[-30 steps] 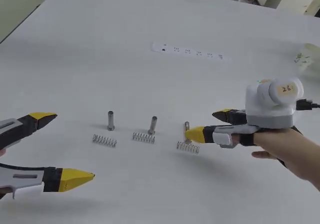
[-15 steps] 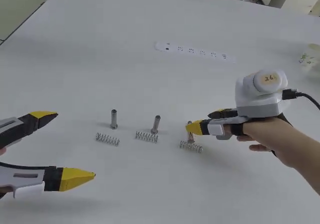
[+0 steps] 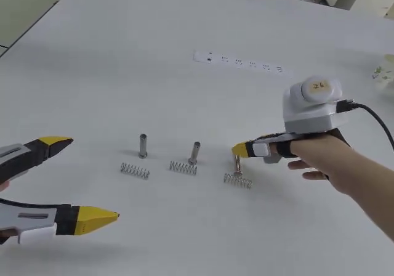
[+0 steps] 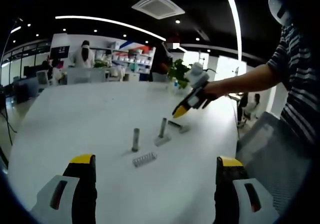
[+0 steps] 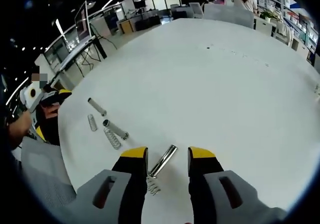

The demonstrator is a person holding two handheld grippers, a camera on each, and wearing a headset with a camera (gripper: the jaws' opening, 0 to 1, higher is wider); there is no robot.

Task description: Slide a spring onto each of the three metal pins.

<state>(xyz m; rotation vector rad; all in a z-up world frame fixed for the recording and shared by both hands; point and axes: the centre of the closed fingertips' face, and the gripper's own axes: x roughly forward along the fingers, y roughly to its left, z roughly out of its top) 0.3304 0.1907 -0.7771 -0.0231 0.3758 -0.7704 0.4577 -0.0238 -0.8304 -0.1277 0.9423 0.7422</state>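
Right gripper (image 5: pixel 168 153), jaws apart like the left gripper's (image 4: pixel 156 160), straddles a shiny cylindrical metal pin (image 5: pixel 163 160) beside a coiled wire spring (image 5: pixel 154 184).

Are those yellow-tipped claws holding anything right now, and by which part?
Nothing is held. The right gripper straddles the rightmost metal pin with open jaws, not clamping it; the left gripper is open and empty.

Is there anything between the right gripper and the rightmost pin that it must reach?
Nothing visible stands between them. The open jaws of the right gripper are on either side of the rightmost pin. Its spring lies on the table by the pin's base, out of the path.
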